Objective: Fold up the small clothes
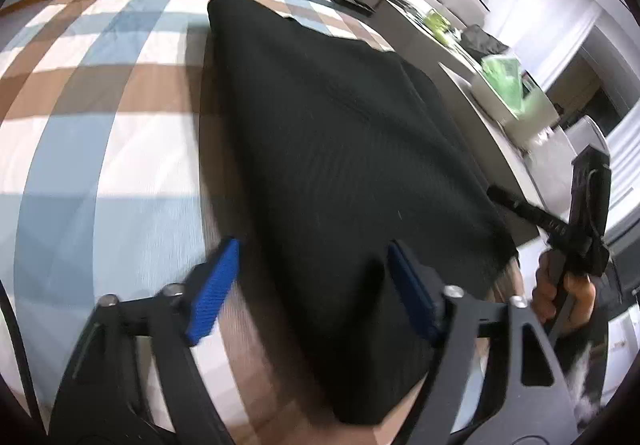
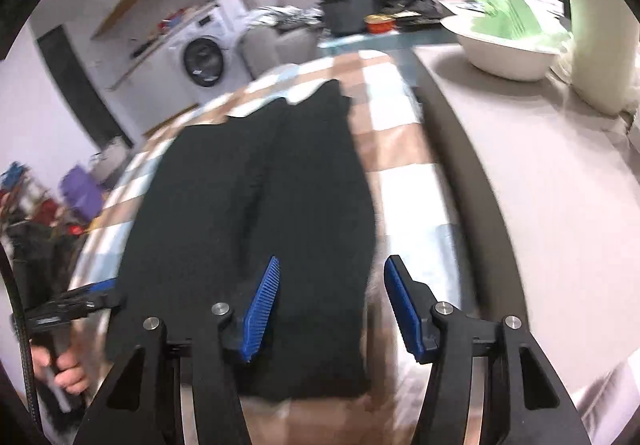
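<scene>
one black garment (image 1: 340, 149) flat on checked cloth (image 1: 100, 117), bare checks each side; left gripper (image 1: 312, 289) and right gripper (image 2: 330, 309) both spread, pinching nothing.

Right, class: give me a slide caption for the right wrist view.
Right gripper open over a black garment on a checked cloth.

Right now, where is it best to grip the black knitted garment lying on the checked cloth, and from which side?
Probably the near hem corners of the black knitted garment, coming from the near edge: it lies flat, lengthwise away from both open grippers, the right gripper above one corner.
</scene>
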{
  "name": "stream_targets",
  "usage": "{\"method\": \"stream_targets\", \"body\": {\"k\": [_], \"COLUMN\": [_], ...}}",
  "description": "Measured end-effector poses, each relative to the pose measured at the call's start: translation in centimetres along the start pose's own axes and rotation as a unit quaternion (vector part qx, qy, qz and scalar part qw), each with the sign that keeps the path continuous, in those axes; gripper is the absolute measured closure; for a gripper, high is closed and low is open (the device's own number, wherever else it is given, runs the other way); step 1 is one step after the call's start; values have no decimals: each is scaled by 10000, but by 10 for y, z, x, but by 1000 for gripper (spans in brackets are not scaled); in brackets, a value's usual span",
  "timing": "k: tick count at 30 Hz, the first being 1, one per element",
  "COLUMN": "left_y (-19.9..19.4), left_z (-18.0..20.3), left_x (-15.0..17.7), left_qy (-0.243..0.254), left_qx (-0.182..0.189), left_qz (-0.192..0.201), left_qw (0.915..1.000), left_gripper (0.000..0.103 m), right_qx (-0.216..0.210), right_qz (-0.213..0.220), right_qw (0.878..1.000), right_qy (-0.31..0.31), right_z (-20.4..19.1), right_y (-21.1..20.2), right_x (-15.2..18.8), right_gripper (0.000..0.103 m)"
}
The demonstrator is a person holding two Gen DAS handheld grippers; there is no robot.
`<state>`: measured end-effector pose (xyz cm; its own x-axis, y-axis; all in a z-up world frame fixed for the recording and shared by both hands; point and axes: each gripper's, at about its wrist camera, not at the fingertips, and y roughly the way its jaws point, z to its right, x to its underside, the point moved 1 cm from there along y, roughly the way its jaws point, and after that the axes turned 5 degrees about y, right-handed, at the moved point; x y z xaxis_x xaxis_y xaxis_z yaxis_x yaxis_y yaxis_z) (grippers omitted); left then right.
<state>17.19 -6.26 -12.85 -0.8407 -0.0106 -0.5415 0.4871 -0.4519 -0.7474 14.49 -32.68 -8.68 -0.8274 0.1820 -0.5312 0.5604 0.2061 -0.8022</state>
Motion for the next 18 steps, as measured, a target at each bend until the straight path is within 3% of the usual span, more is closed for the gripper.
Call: {"method": "stream_targets", "body": {"k": [3, 4, 5, 6, 11, 18], "left_y": [7, 7, 6, 3, -12, -55], "left_z": [-3, -6, -8, -10, -17, -55], "left_x": [-8, -9, -10, -9, -1, 26], "left_qy": [-149, -212, -243, -245, -134, -398], "left_qx": [-63, -39, 0, 0, -190, -544], "left_qz": [21, 68, 114, 170, 314, 438], "left_qw": [9999, 9997, 9996, 9996, 9992, 9968], "left_gripper": [79, 82, 89, 91, 94, 94], "right_qx": [14, -2, -27, -107, -182, -709], "right_qz": [-219, -204, -193, -278, -393, -680], "right_qw": [9996, 9997, 9998, 9995, 9990, 9947], "right_qy": [167, 156, 91, 81, -77, -295], "right_z": [5, 3, 0, -2, -19, -59], "right_y": [24, 29, 31, 34, 39, 47], "right_x": [-6, -7, -9, -9, -4, 17], "right_gripper": [57, 59, 71, 78, 78, 78]}}
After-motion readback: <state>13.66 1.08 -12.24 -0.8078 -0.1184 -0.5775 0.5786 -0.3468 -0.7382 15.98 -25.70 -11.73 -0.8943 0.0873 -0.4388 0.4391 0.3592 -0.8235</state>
